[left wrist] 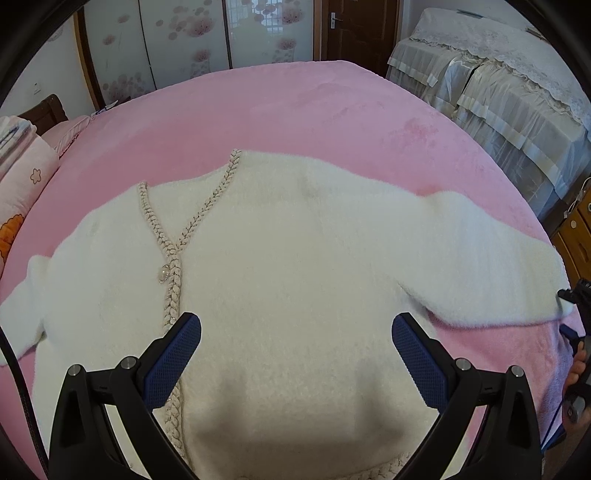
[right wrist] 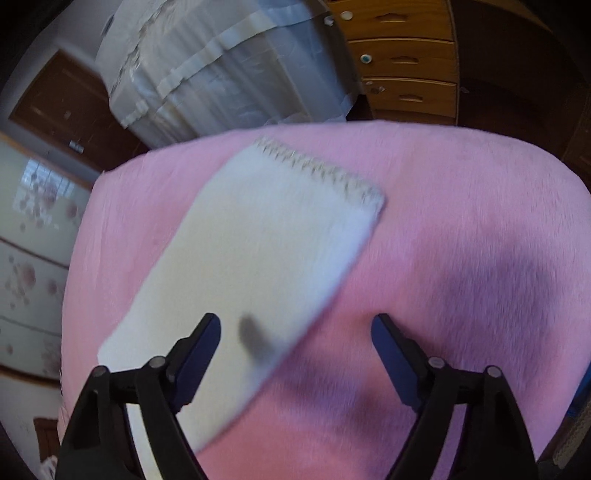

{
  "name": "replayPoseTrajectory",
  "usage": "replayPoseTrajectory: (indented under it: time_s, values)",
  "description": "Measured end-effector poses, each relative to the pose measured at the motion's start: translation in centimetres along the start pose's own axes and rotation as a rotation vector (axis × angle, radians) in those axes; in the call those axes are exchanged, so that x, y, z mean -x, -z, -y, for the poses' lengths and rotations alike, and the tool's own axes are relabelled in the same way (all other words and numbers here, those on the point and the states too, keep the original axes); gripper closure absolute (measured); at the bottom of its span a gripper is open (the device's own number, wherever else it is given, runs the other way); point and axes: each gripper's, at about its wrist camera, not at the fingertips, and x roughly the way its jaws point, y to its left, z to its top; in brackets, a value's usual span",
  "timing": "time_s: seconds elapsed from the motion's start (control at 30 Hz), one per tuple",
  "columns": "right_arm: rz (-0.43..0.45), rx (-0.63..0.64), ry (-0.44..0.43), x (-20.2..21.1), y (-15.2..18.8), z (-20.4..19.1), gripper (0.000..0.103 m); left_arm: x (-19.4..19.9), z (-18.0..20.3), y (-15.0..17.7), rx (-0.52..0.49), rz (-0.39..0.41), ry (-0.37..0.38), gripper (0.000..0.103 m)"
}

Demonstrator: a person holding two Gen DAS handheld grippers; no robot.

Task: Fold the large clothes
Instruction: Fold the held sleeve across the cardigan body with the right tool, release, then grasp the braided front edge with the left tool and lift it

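A fluffy white cardigan [left wrist: 295,258] with braided trim and a pearl button [left wrist: 163,273] lies face up, spread on the pink blanket [left wrist: 258,110]. My left gripper [left wrist: 295,325] hangs open just above the cardigan's lower body, nothing between its blue pads. One sleeve [right wrist: 258,240] stretches out to the right, its trimmed cuff [right wrist: 321,170] flat on the blanket. My right gripper [right wrist: 295,321] is open over that sleeve's near edge, one finger above the sleeve, the other above bare blanket; the view is blurred. A hand [left wrist: 578,363] holding it shows at the right edge.
A second bed under a lace cover [left wrist: 498,92] stands close on the right, with wooden drawers [right wrist: 406,62] beside it. A folded pink quilt [left wrist: 22,177] lies at the left. Flowered wardrobe doors [left wrist: 184,37] and a brown door [left wrist: 362,29] stand behind.
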Motion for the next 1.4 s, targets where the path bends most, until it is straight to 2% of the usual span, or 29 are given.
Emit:
replayPoseTrajectory:
  time_s: [0.03,0.07,0.1,0.17,0.3,0.37,0.5,0.6,0.7,0.77,0.83,0.9,1.0,1.1,1.23,1.4]
  values:
    - [0.006,-0.003,0.005,-0.3,-0.4,0.1,0.049,0.1,-0.1,0.0,0.002,0.0,0.002,0.001]
    - [0.006,0.004,0.005,-0.6,-0.9,0.1,0.077,0.1,-0.2,0.0,0.002,0.001,0.003,0.001]
    - [-0.004,0.023,-0.017,-0.8,-1.2,-0.1,0.084,0.2,-0.4,0.1,0.001,0.003,0.002,0.001]
    - [0.015,0.059,-0.033,-0.2,-1.4,-0.6,0.093,0.6,-0.8,0.2,0.004,0.009,-0.006,0.001]
    - [0.163,0.267,-0.153,5.5,0.8,-4.9,0.094,1.8,-2.8,0.4,0.045,0.026,-0.003,0.001]
    - [0.192,0.395,-0.226,7.9,2.8,-8.4,0.094,2.4,-4.1,0.6,0.069,0.033,-0.003,0.001]
    - [0.211,0.716,-0.349,11.7,10.7,-16.4,0.093,3.8,-7.1,1.1,0.121,0.053,-0.01,0.001]
    - [0.177,0.921,-0.415,12.4,17.8,-20.1,0.092,4.1,-9.4,1.7,0.154,0.058,-0.015,0.001]
    - [0.131,1.103,-0.37,10.3,25.0,-21.9,0.083,3.3,-11.3,2.6,0.17,0.029,-0.016,0.001]
    - [0.073,1.198,-0.316,7.9,28.8,-22.1,0.063,2.6,-12.3,3.3,0.184,0.001,0.002,0.001]
    - [0.002,1.267,-0.248,5.7,32.1,-21.2,0.061,1.7,-13.2,4.0,0.201,-0.029,0.033,0.001]
    - [-0.079,1.282,-0.218,4.5,33.8,-20.0,0.061,0.9,-13.7,4.6,0.217,-0.052,0.074,0.004]
    - [-0.141,1.231,-0.252,4.8,33.6,-17.7,0.061,-0.4,-13.4,5.1,0.237,-0.084,0.163,0.015]
    - [-0.143,1.179,-0.27,5.9,32.6,-15.7,0.061,-1.6,-12.2,5.0,0.246,-0.122,0.26,0.022]
    - [-0.147,1.091,-0.271,6.4,30.4,-13.2,0.061,-3.2,-10.0,4.3,0.259,-0.15,0.372,0.025]
    - [-0.212,0.96,-0.309,6.7,28.6,-10.8,0.061,-6.4,-7.3,3.4,0.301,-0.215,0.488,0.035]
